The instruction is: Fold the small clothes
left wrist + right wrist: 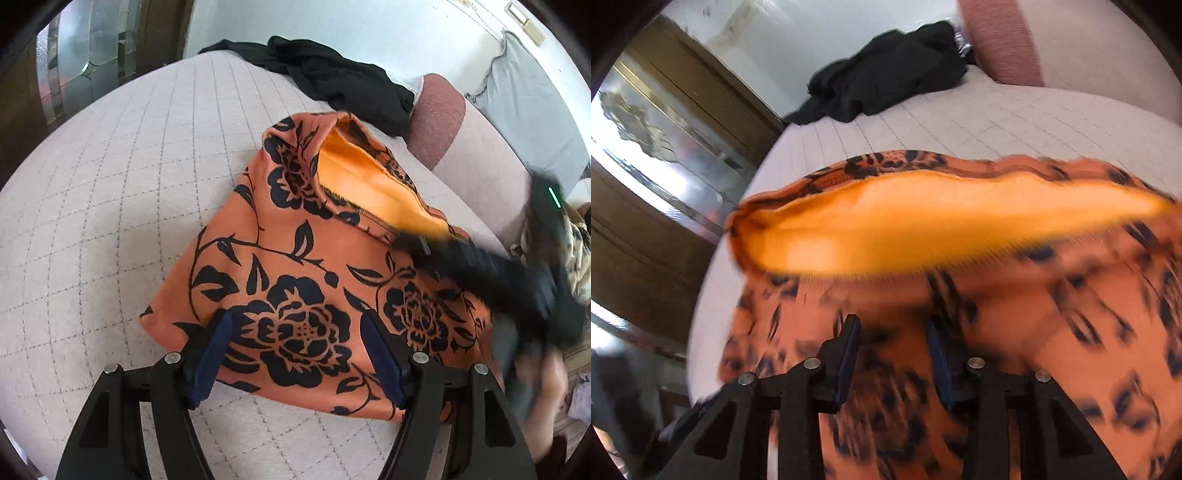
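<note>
Orange floral garment lies on the quilted bed, roughly flattened, its near hem just under the left hand-held gripper. Judged soft, light and limp: it will drape and slide on itself, so a pinch at a hem or corner, through both layers, looks better than a grab mid-panel. Nothing fragile about it.

Look: burnt-orange cloth printed with large black roses and trailing leaves; plain bright-orange inside showing at a gaping opening on the far side (waist or neck, cannot tell which).

Left hand-held gripper: jaws spread wide above the near hem, nothing between the blue pads.

Right hand-held gripper: jaws part-way apart, hovering over the cloth near the opening; view heavily blurred, no cloth seen pinched between them.

Elsewhere: black garment crumpled at the far edge of the bed, well apart.
</note>
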`<state>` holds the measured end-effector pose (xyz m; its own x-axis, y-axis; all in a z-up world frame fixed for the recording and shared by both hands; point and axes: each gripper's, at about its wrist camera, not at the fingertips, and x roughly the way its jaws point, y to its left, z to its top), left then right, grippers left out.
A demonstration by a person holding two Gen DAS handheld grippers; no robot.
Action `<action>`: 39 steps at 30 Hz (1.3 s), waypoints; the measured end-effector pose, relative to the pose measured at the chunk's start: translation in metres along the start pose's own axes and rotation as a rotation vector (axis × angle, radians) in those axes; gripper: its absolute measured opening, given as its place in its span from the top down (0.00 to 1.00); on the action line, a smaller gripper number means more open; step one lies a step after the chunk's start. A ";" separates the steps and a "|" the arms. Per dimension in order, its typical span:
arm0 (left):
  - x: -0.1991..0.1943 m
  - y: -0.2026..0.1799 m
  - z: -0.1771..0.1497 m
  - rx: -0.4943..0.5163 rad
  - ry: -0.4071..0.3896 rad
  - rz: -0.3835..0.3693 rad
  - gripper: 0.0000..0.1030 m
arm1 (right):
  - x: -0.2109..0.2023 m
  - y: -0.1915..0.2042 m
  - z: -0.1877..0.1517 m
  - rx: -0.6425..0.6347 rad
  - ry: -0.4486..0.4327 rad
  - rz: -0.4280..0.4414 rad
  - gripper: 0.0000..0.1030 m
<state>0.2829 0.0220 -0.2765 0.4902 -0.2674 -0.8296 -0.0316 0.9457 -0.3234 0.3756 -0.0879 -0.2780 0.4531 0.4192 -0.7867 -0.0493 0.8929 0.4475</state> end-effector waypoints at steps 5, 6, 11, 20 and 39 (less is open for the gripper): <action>-0.009 0.013 0.003 0.013 0.027 -0.032 0.30 | 0.029 0.003 0.060 0.136 -0.085 -0.029 0.59; -0.009 0.017 0.006 0.005 0.030 -0.043 0.30 | 0.032 0.000 0.068 0.170 -0.109 -0.018 0.59; -0.015 0.033 0.020 -0.052 -0.001 -0.059 0.30 | 0.013 -0.010 0.067 0.229 -0.205 0.049 0.59; -0.021 0.046 0.022 0.033 -0.025 0.081 0.30 | -0.057 0.004 -0.029 0.042 -0.146 -0.032 0.59; -0.017 0.066 0.022 -0.061 0.042 0.033 0.30 | -0.166 -0.116 -0.113 0.300 -0.226 -0.289 0.49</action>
<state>0.2914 0.0933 -0.2738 0.4511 -0.2445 -0.8583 -0.1007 0.9417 -0.3211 0.2052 -0.2425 -0.2474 0.5945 0.0850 -0.7996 0.3511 0.8671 0.3533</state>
